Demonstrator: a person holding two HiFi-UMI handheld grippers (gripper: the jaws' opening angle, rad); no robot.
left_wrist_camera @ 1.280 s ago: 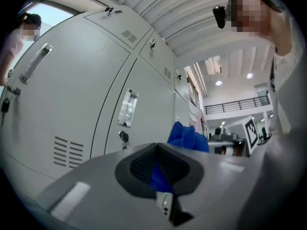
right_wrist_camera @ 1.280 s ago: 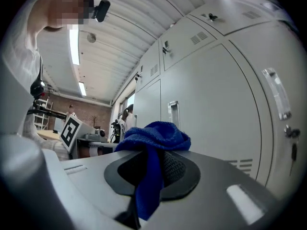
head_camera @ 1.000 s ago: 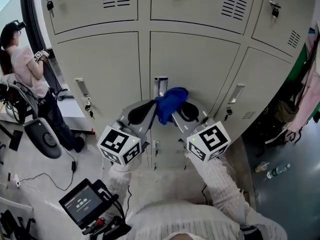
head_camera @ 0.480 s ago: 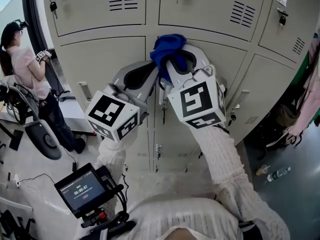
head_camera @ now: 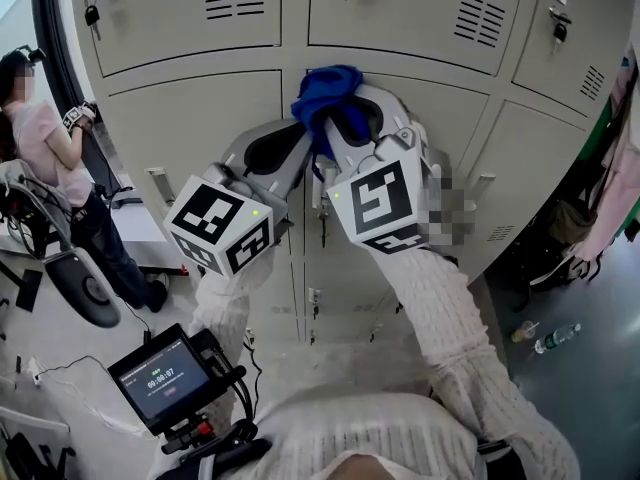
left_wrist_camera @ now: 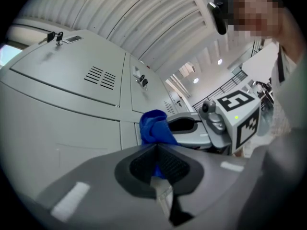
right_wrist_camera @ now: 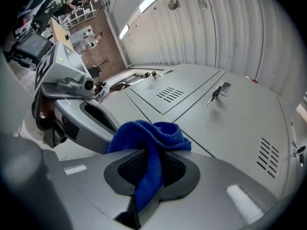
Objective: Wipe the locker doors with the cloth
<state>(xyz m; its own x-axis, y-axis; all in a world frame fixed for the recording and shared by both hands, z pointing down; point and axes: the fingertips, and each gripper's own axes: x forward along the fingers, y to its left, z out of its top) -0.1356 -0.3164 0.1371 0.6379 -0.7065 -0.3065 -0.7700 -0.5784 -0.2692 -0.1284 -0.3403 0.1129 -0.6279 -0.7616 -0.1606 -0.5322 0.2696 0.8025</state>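
A blue cloth (head_camera: 322, 90) is bunched against the grey lockers, at the top edge of a middle-row door (head_camera: 445, 128) by the seam between two columns. My right gripper (head_camera: 337, 118) is shut on it; a strand of the cloth (right_wrist_camera: 148, 133) runs down between its dark pads (right_wrist_camera: 175, 169). My left gripper (head_camera: 303, 133) sits close at its left, tip against the cloth (left_wrist_camera: 154, 128). Its jaws are shut, with a bit of blue between the pads (left_wrist_camera: 141, 164). Both marker cubes face me.
A person (head_camera: 50, 138) stands at the far left. A small screen device (head_camera: 160, 378) hangs at my waist. Keys hang in locks (head_camera: 92, 13). Door handles (head_camera: 160, 183) stick out. Clothes (head_camera: 615, 198) hang at the right, and a bottle (head_camera: 555, 340) lies on the floor.
Both grippers rose together with the cloth, from handle height on the middle door to its top edge. In the last half second they only shifted slightly left.
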